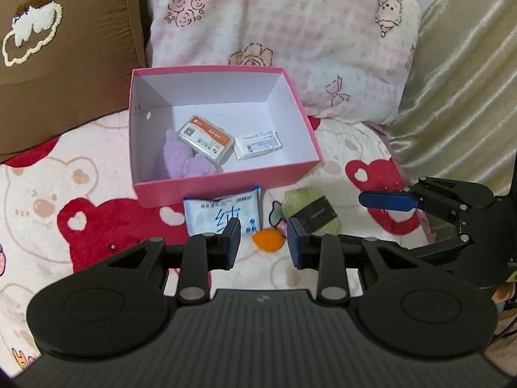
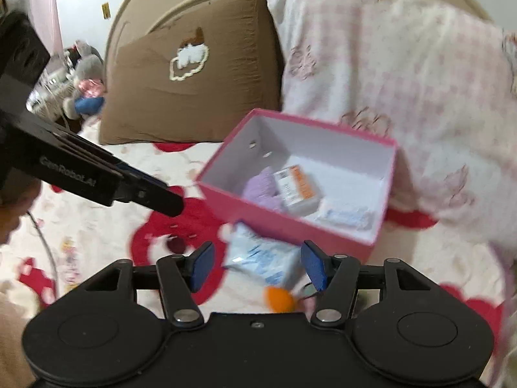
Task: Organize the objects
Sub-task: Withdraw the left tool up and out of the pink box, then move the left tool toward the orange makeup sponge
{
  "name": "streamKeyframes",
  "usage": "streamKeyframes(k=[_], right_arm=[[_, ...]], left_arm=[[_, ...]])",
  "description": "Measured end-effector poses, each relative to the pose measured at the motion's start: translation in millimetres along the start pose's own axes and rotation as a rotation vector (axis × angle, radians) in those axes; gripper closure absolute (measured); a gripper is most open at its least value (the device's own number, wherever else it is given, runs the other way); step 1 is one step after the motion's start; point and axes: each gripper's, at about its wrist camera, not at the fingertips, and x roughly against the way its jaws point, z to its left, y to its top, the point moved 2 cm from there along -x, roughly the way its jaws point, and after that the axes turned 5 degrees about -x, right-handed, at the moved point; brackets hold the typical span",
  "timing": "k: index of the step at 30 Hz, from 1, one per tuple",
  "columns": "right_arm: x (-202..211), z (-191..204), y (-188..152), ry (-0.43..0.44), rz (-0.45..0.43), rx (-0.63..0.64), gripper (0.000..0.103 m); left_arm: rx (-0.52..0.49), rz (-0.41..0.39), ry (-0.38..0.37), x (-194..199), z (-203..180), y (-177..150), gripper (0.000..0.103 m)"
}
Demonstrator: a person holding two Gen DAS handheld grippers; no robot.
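Both grippers hang over the bed with nothing in them. Left gripper (image 1: 265, 242) has its blue pads a modest gap apart, empty air between. Right gripper (image 2: 258, 266) stands wider open, also holding nothing; the wipes pack only shows through the gap, lying on the blanket below.

Surface is a fleecy blanket (image 1: 48, 226) printed with pale bears and red hearts. At the head of the bed a brown pillow (image 1: 64, 64) with a stitched cloud patch leans beside a pink checked pillow (image 1: 290, 32) with roses and little characters. Gold satin fabric (image 1: 458, 80) rises on the right of the left view. The right view shows a curved beige headboard (image 2: 145, 9) and a grey plush toy (image 2: 85, 74) off the bed's far corner.

Pink box (image 1: 223, 135) sits open near the pillows: purple fluffy thing (image 1: 181, 161), orange-and-white carton (image 1: 206, 139) and white packet (image 1: 257, 144) inside, print too small to read. Just outside its near edge lie the wipes pack (image 1: 223, 215) with Chinese characters, an orange sponge (image 1: 268, 241) and green yarn (image 1: 310, 207) with a dark label.

Left gripper's side reads "GenRobot.AI" (image 2: 68, 171).
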Motion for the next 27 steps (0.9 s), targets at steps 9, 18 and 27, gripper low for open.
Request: streamKeyframes(k=[9,18,27], right_arm=[[6.7,16.9,-28.6,0.068,0.016,-0.007,0.038],[-9.0,25.2,-49.6,0.071,0.029,0.013,0.025],[-31.8,31.5,-73.9,0.039,0.02,0.02,0.018]], left_arm=[[-0.01,0.004,-0.029,6.0,1.4,-31.2,0.069],[0.004,0.042,-0.032,-4.3,6.1,-49.0,0.055],[0.017,0.053,-0.051,-19.0,19.6,-65.4,0.045]])
